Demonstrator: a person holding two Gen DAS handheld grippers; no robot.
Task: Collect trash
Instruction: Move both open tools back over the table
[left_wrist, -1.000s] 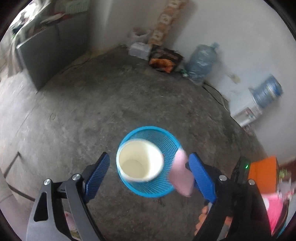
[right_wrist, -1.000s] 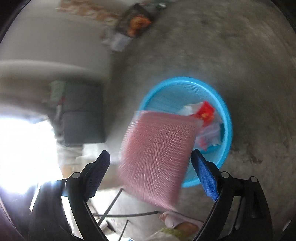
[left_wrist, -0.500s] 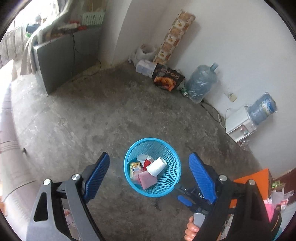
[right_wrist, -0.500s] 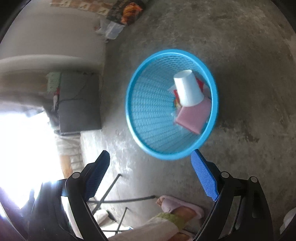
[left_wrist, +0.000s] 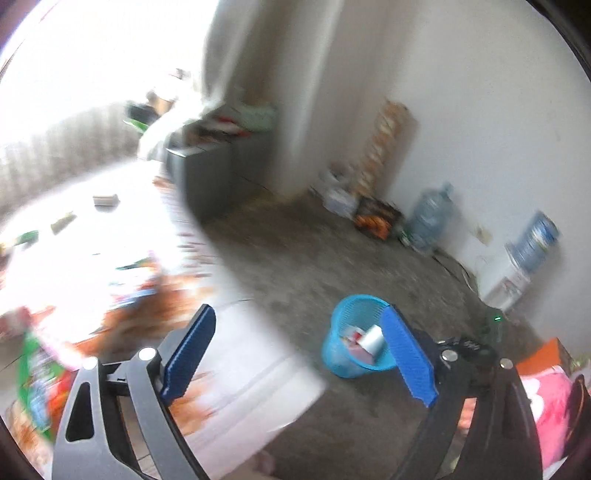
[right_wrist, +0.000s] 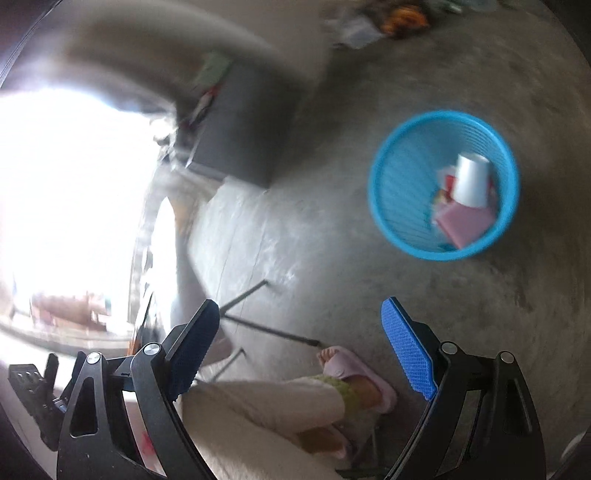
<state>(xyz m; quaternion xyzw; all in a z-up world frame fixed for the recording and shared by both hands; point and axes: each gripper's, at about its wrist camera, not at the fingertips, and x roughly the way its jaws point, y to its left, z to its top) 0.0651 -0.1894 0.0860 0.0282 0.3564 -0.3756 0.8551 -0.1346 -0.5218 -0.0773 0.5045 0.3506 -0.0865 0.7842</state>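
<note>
A blue mesh waste basket (left_wrist: 341, 350) (right_wrist: 391, 206) stands on the concrete floor. Inside it lie a white paper cup (right_wrist: 471, 179) (left_wrist: 373, 338), a pink sponge-like pad (right_wrist: 465, 221) and red and white wrappers. My left gripper (left_wrist: 299, 354) is open and empty, raised above a table edge with the basket to its right. My right gripper (right_wrist: 299, 354) is open and empty, high above the floor, with the basket up and to the right. Blurred wrappers (left_wrist: 37, 384) lie on the bright table (left_wrist: 240, 365) at the left.
Water jugs (left_wrist: 430, 218), a dispenser (left_wrist: 517, 273) and boxes (left_wrist: 376, 218) line the far wall. A grey cabinet (left_wrist: 207, 177) stands at the back. The person's slippered foot (right_wrist: 354, 373) and metal table legs (right_wrist: 258, 325) are below the right gripper. Orange and pink items (left_wrist: 543, 387) are at the right.
The cup and pink pad dropped from the grippers into the basket. Both grippers have since swung up and left, away from the basket; the table has come into the left view.
</note>
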